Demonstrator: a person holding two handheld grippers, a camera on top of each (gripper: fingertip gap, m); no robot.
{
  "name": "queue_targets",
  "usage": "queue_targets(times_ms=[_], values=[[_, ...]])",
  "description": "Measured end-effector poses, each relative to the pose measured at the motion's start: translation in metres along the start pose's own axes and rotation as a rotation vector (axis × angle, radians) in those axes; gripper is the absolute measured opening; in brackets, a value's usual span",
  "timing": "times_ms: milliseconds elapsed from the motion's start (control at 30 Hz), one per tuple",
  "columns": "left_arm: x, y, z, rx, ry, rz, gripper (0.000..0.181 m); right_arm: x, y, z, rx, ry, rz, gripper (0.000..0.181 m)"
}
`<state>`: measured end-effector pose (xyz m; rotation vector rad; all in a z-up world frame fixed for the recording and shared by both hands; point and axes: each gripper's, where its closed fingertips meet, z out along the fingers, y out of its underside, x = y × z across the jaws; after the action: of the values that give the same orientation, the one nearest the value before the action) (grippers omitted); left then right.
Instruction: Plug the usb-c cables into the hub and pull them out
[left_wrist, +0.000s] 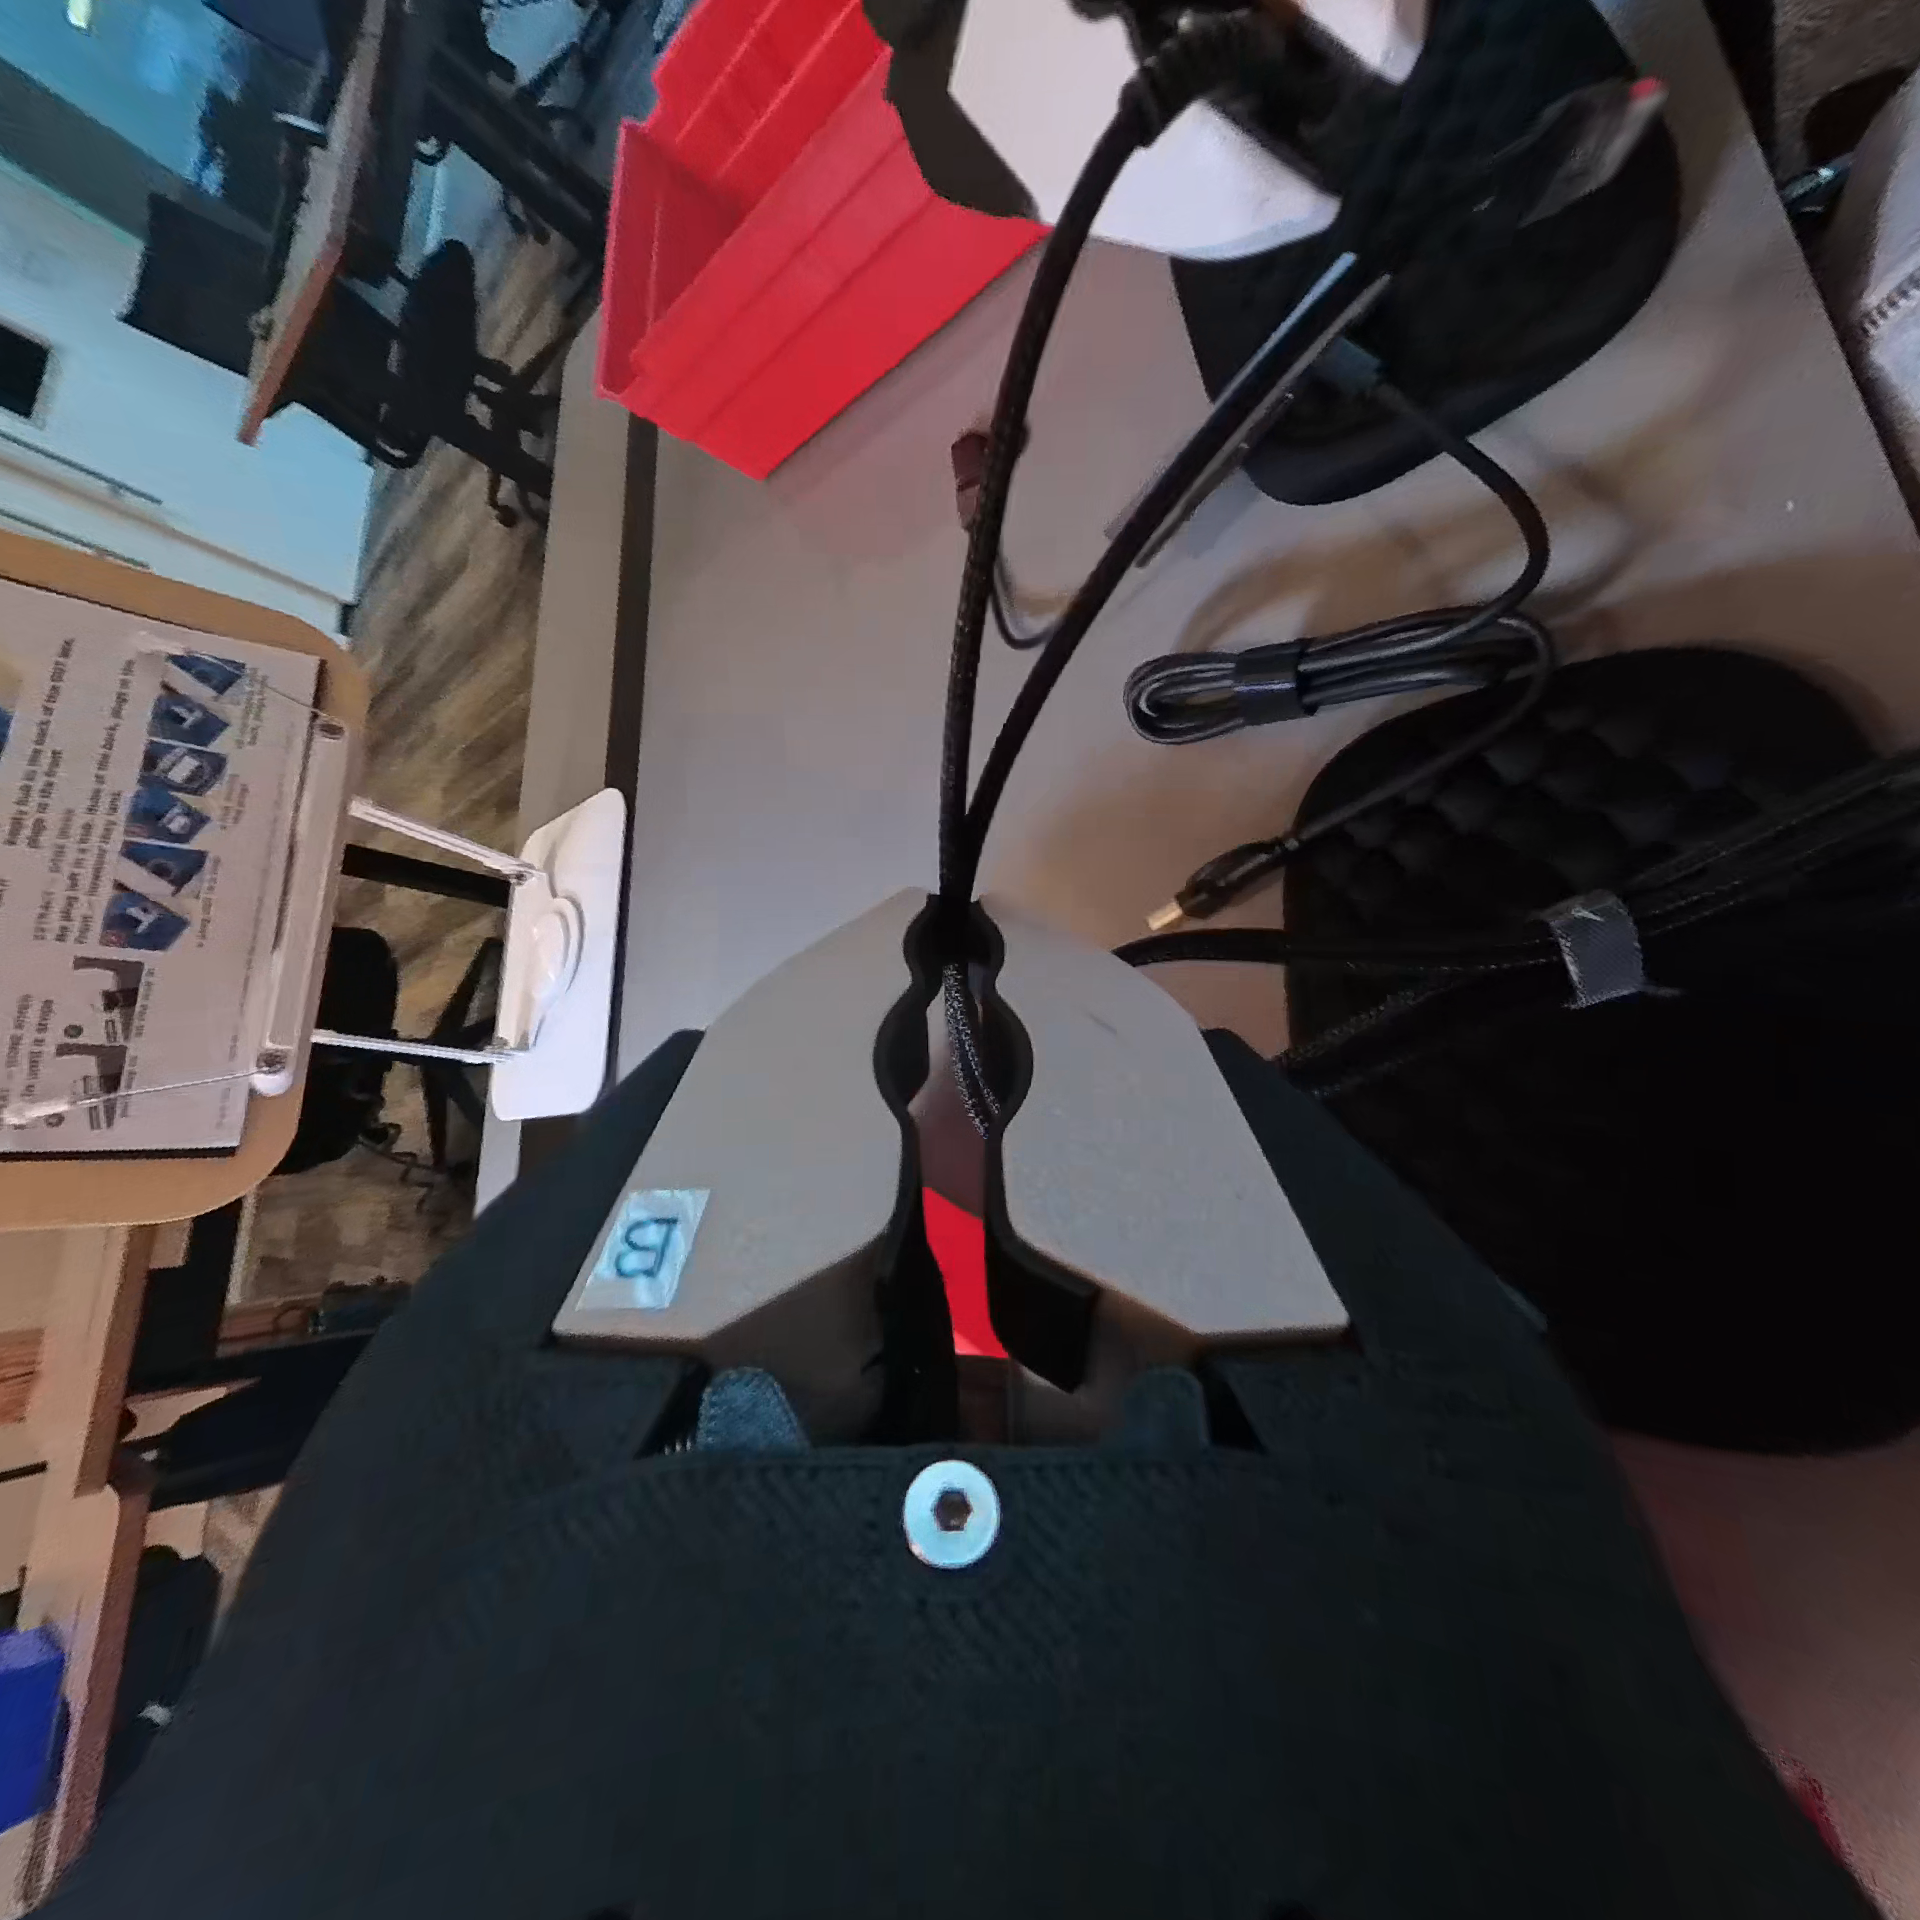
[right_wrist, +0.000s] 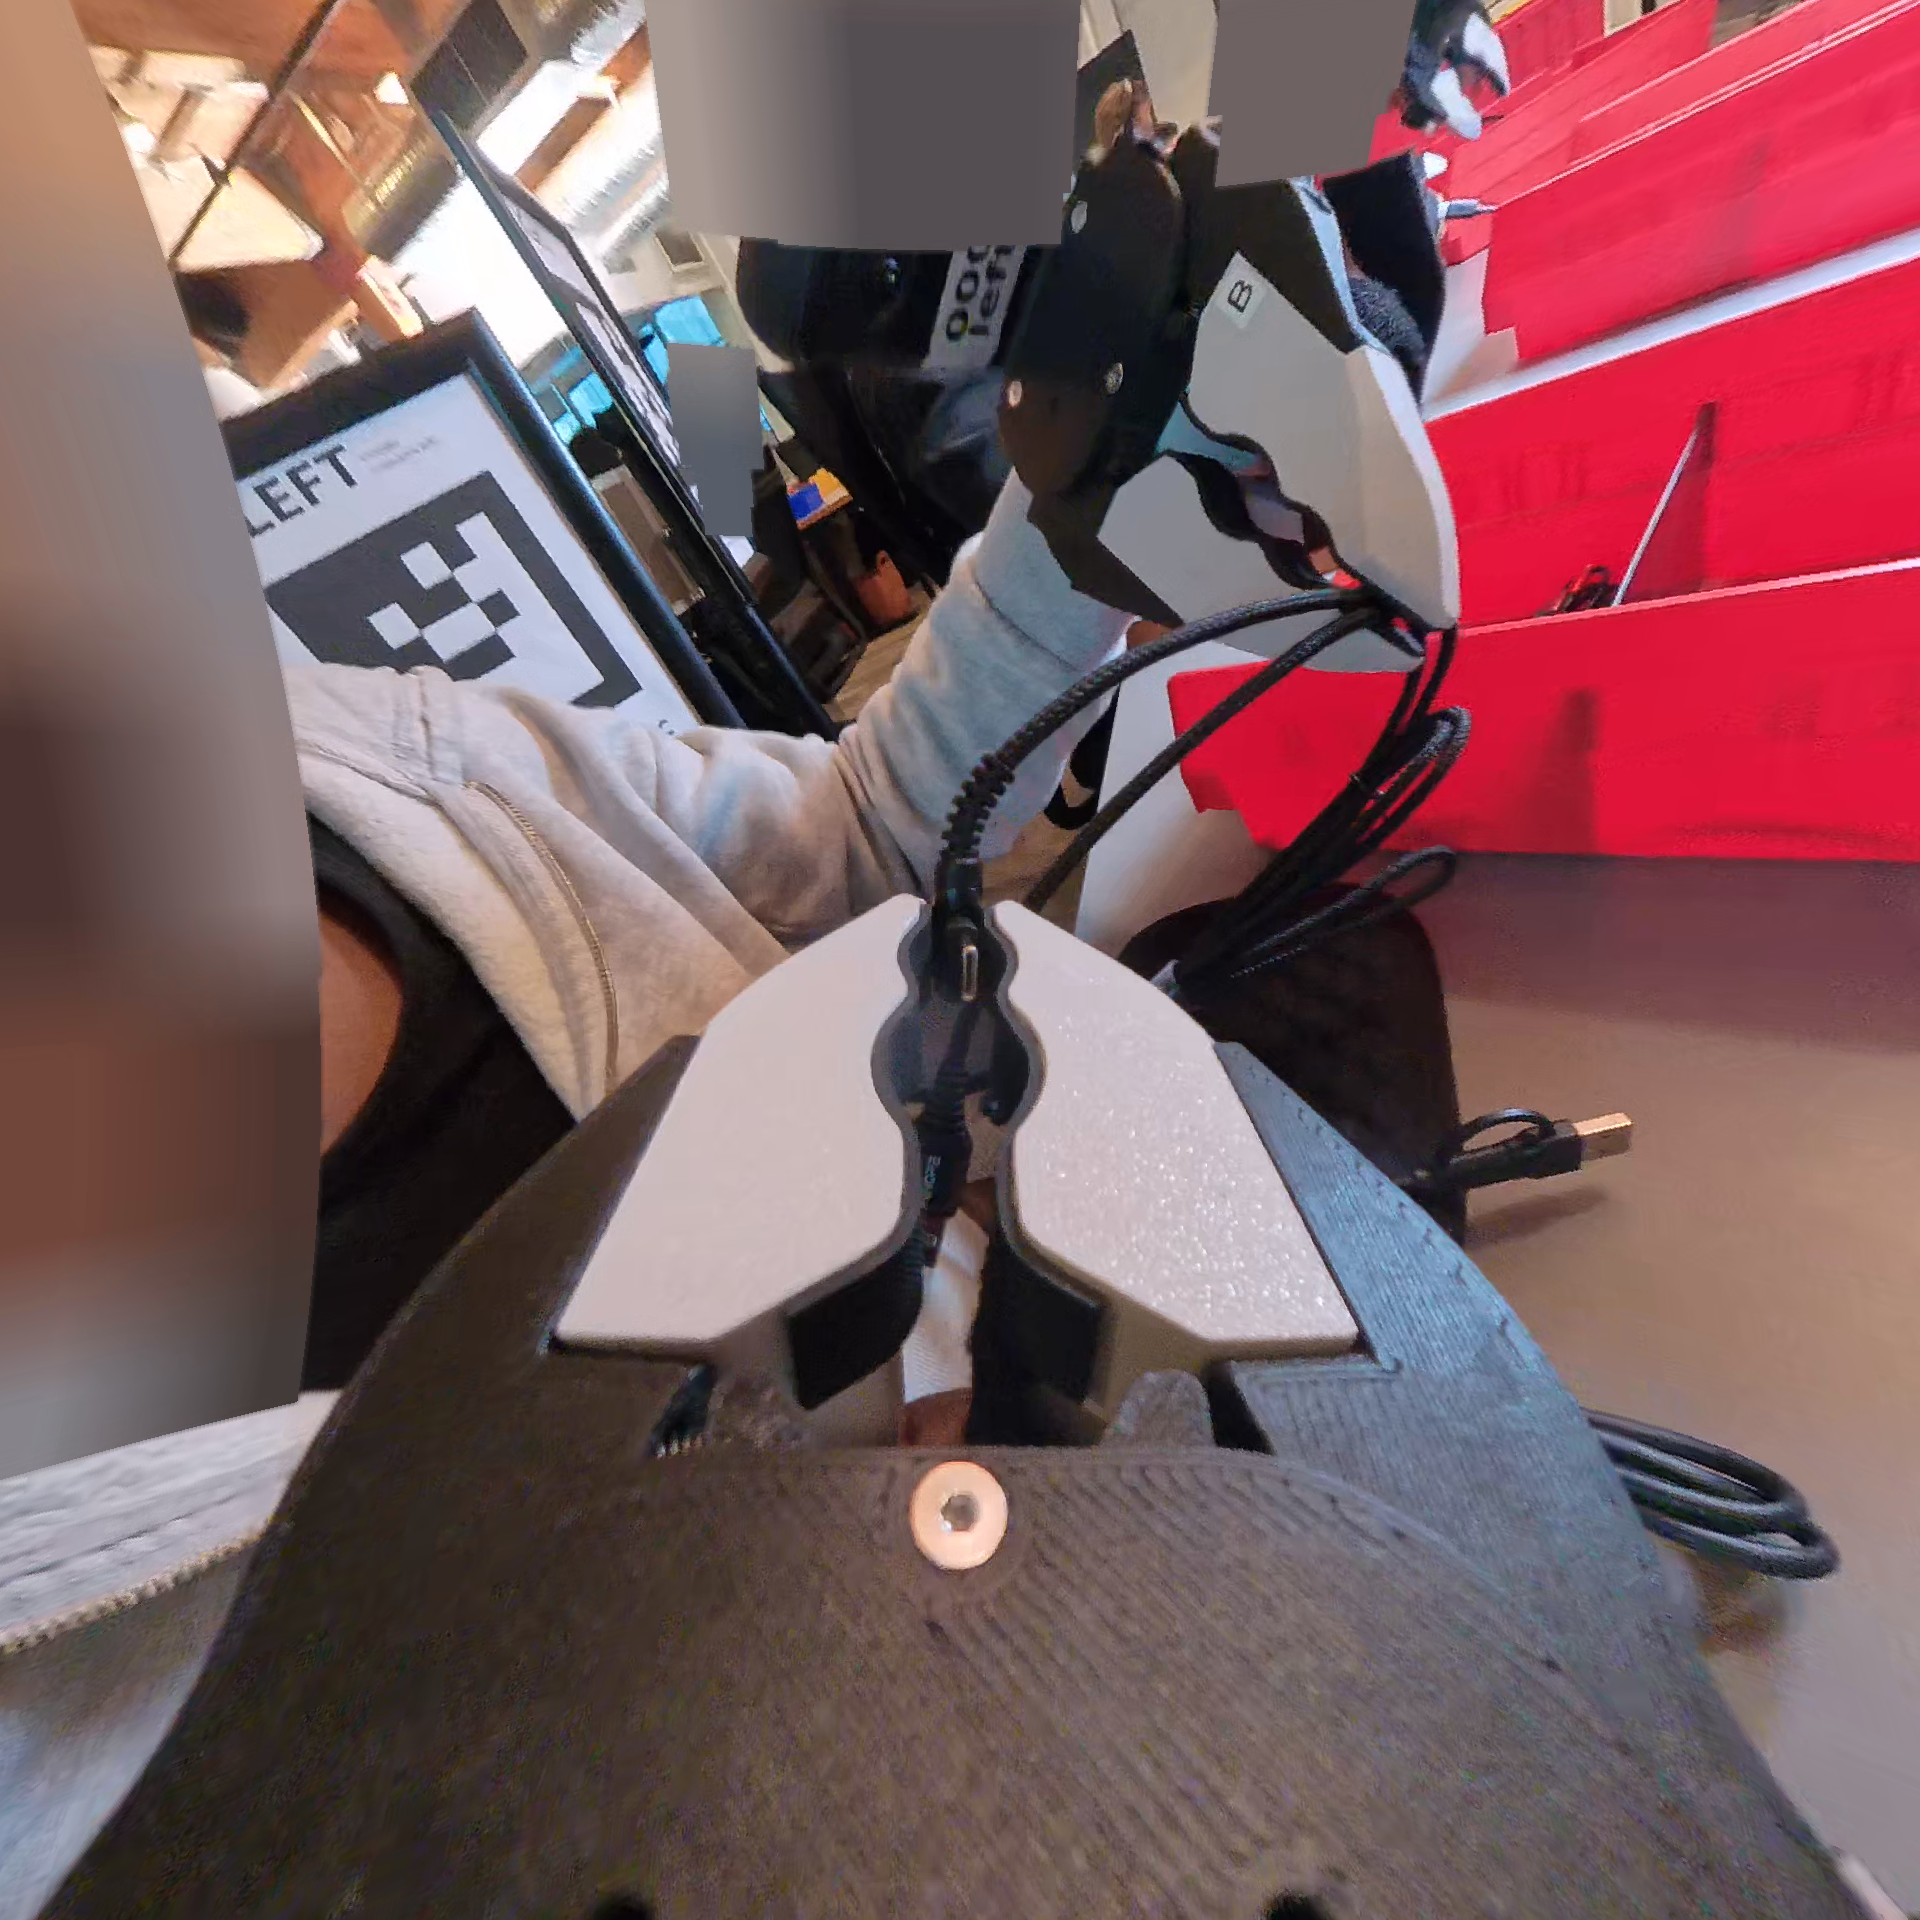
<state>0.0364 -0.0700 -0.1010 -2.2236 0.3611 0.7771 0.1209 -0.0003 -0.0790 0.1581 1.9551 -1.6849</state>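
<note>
Left wrist view is showing the left gripper (left_wrist: 951, 925) with its grey fingers (left_wrist: 790, 1122) pressed nearly together, pinching two black braided cables (left_wrist: 977, 665) at the tips; the strands are running forward and upward from the tips toward the other gripper at the top edge. Beneath them a grey table (left_wrist: 810, 665) is carrying a red bin (left_wrist: 790, 260), a bundled black cable (left_wrist: 1340, 675) tied with a strap, a loose cable ending in a gold-coloured plug (left_wrist: 1195, 904), and a dark slab-shaped device (left_wrist: 1257, 405) with a cable running from it, which may be the hub, though I cannot tell for certain. A printed sheet in a clear stand (left_wrist: 156, 883) is sitting off the table's left edge. Right wrist view is showing the right gripper (right_wrist: 961, 920) closed on a black usb-c plug (right_wrist: 961, 956), whose metal end is facing the camera in the notch between the fingertips, its braided cable (right_wrist: 1049, 717) arching up and across to the left gripper (right_wrist: 1392, 613), which is gripping the cables in front of the red bin (right_wrist: 1662, 623). A grey sleeve (right_wrist: 644, 810) is lying behind the plug. On the table (right_wrist: 1714, 987) to the right, a black pouch (right_wrist: 1330, 997) is sitting beside a gold-tipped connector (right_wrist: 1595, 1132) and a coiled black lead (right_wrist: 1714, 1507).
</note>
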Motion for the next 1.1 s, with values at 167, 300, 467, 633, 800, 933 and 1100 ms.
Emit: queue_targets(times_ms=[167, 300, 467, 633, 800, 933, 1100], values=[[-0.028, 0.012, -0.004, -0.043, -0.279, -0.209, 0.057, 0.011, -0.028, -0.001, 0.281, 0.008, 0.234, 0.007], [-0.030, 0.010, -0.021, 0.236, -0.556, -0.872, 0.061, 0.027, -0.032, 0.002, 0.480, 0.071, 0.292, 0.007], [0.019, 0.011, -0.026, 0.243, -0.414, -0.966, 0.056, 0.041, -0.017, 0.014, 0.541, 0.099, 0.403, 0.007], [0.019, -0.022, -0.030, 0.446, -0.225, -1.179, 0.039, 0.041, 0.005, 0.035, 0.441, 0.138, 0.340, 0.008], [0.046, -0.046, 0.006, 0.619, 0.025, -1.388, 0.029, 0.045, 0.016, 0.042, 0.347, 0.254, 0.174, 0.007], [0.047, -0.052, 0.010, 0.774, 0.098, -1.457, 0.007, 0.046, 0.022, 0.043, 0.300, 0.311, 0.116, 0.008], [0.052, -0.049, 0.013, 0.693, 0.064, -1.357, 0.006, 0.045, 0.030, 0.036, 0.203, 0.311, 0.107, 0.027]])
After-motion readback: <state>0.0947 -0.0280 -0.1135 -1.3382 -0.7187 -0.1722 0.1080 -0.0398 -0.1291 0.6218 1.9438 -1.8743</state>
